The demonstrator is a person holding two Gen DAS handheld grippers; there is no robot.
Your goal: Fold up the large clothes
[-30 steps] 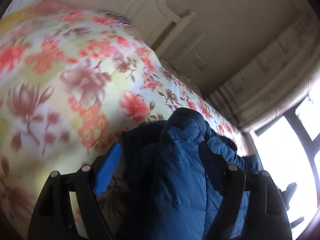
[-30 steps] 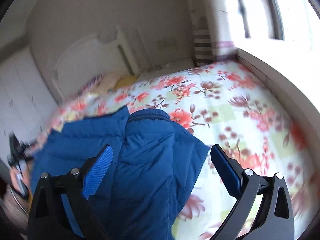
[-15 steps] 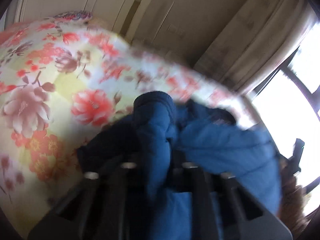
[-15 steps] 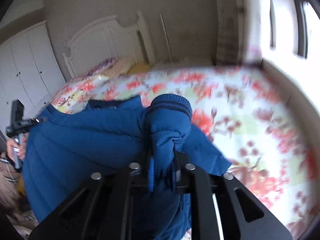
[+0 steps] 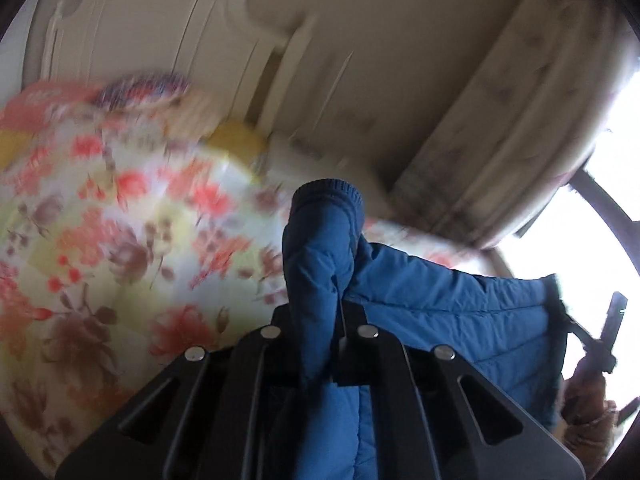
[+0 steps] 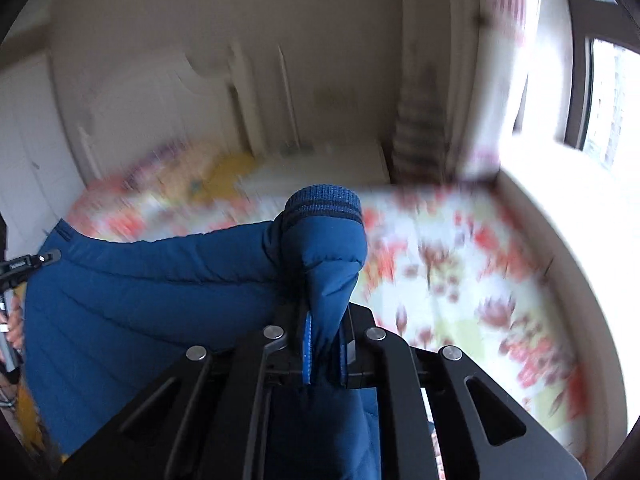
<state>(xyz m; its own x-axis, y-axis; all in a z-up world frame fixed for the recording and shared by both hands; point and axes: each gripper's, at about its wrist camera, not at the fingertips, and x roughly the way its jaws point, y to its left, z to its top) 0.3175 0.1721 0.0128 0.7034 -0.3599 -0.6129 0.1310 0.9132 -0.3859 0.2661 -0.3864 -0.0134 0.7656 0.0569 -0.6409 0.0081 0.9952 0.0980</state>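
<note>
A blue quilted jacket [image 5: 448,312] is lifted above a bed with a floral sheet [image 5: 104,248]. My left gripper [image 5: 320,340] is shut on one sleeve, whose ribbed cuff [image 5: 328,196] stands up past the fingers. My right gripper [image 6: 324,344] is shut on the other sleeve, with its ribbed cuff [image 6: 324,202] sticking up the same way. The jacket body [image 6: 132,304] stretches away to the left in the right wrist view and to the right in the left wrist view. Both views are motion-blurred.
A white headboard [image 6: 168,96] and pillows [image 6: 224,172] lie at the far end of the bed. Curtains [image 5: 516,128] and a bright window [image 6: 608,112] flank the bed. The other gripper and a hand [image 5: 592,396] show at the right edge of the left wrist view.
Both grippers went from open around the sleeves to shut on them, then rose and pulled the jacket up off the bed. The view swung toward the headboard.
</note>
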